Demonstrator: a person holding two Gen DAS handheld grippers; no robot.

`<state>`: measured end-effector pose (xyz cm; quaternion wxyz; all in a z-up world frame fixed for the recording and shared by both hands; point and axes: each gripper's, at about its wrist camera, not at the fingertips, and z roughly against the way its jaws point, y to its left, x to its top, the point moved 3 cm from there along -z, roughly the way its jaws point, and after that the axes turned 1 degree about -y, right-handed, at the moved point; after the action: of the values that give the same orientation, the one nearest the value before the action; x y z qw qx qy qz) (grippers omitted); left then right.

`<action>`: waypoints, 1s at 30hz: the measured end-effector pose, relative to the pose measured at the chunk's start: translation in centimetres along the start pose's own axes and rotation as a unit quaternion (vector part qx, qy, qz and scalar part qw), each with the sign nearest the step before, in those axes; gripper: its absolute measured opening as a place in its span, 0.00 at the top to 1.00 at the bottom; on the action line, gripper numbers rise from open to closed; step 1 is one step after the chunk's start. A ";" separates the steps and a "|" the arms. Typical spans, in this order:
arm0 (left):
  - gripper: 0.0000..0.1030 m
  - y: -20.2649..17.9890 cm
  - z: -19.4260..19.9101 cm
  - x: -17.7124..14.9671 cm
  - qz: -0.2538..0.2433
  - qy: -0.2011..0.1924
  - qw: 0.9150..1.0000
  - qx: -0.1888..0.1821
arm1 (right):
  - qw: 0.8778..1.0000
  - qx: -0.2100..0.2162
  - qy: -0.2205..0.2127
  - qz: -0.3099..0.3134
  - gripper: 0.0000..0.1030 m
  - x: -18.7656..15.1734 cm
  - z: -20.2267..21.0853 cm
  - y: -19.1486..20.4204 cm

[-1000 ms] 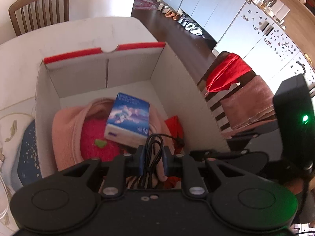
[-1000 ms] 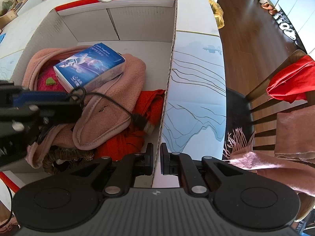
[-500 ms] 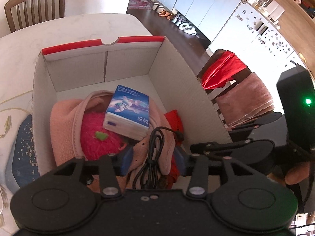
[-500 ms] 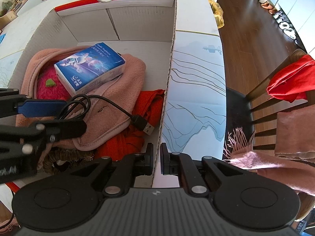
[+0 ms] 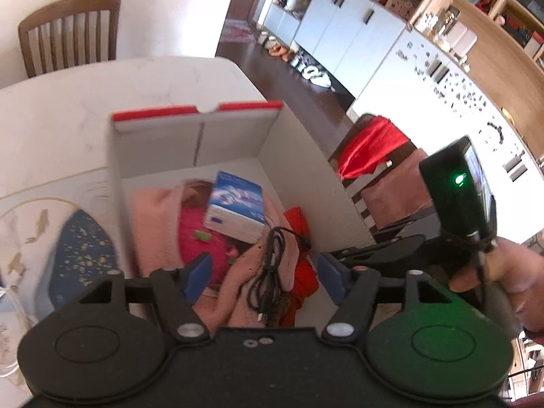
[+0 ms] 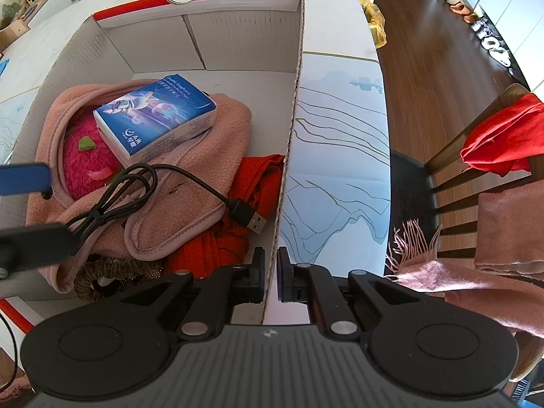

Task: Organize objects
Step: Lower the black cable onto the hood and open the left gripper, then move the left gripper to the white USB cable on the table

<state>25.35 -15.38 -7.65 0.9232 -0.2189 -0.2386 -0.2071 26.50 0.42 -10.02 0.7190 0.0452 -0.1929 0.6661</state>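
A white cardboard box (image 6: pixel 299 68) with a red rim (image 5: pixel 251 105) stands on the table. Inside lie a pink fleece (image 6: pixel 190 176), a magenta plush toy (image 6: pixel 85 166), a blue tissue pack (image 6: pixel 153 115), a red cloth (image 6: pixel 258 183) and a coiled black USB cable (image 6: pixel 136 190). The cable (image 5: pixel 272 258) rests loose on the fleece. My left gripper (image 5: pixel 263 273) hangs above it, its jaws opening with nothing pressed between the pads. My right gripper (image 6: pixel 270 268) is shut on the box's right wall at its near end.
A wooden chair (image 5: pixel 68 34) stands beyond the table. Another chair (image 6: pixel 476 156) at the right carries red and pink cloths. A patterned mat (image 6: pixel 340 156) covers the table right of the box. A brown scrunchie (image 6: pixel 115 268) lies in the box's near corner.
My left gripper opened and let the USB cable drop onto the fleece, then drew back and up. The right gripper kept its grip on the box wall.
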 end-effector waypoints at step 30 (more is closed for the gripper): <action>0.02 16.6 6.4 -2.9 0.087 -0.014 0.976 0.200 | 1.000 -0.012 0.005 0.006 0.94 0.1 0.0 0.0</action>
<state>28.86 2.18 -9.23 0.9594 -0.0522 -0.2680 -0.0712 26.51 0.52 -9.95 0.7167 0.0321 -0.1977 0.6680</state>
